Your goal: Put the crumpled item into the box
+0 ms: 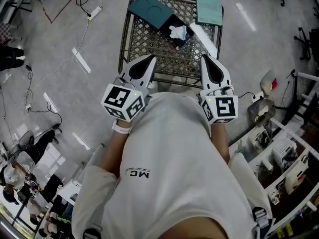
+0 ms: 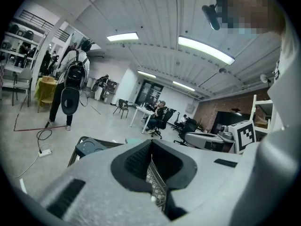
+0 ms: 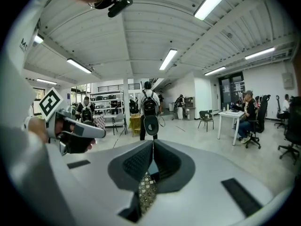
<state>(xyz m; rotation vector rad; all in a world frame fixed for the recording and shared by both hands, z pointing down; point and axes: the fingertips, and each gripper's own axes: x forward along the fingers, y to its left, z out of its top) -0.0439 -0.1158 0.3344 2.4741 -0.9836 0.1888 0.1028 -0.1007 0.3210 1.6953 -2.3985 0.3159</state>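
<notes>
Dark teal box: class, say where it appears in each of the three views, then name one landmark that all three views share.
Head view: the dark teal box lies at top centre, on the far left corner of the mesh table.
Left gripper view: at lower left, just above the claw's body.
Right gripper view: not in it.
Shared landmark: the mesh table, showing beneath the closed tips of the left claw and the right claw.
</notes>
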